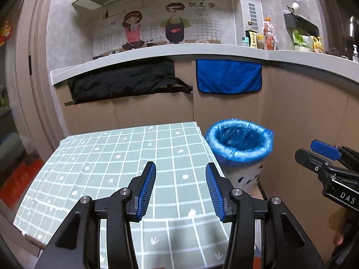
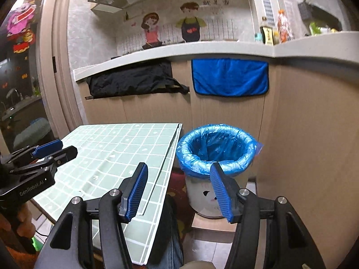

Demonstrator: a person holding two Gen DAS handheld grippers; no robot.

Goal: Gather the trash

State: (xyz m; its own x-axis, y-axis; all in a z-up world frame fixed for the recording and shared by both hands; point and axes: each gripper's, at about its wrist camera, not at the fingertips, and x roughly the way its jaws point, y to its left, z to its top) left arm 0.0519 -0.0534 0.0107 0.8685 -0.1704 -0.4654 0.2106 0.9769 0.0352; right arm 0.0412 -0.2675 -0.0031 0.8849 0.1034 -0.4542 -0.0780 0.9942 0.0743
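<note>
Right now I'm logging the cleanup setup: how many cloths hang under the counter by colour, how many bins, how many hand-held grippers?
Blue cloth: 1
Black cloth: 1
Bin with blue liner: 1
Hand-held grippers: 2, left hand-held gripper and right hand-held gripper, both open and empty
Total: 5

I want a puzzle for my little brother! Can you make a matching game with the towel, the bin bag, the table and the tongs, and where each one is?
Things:
1. towel
2. bin bag
3. tablecloth
4. left tongs

Places or states:
A. lines the bin right of the table
B. open, holding nothing
C. hangs under the counter
D. green with white squares

Pairs: 1-C, 2-A, 3-D, 4-B
</note>
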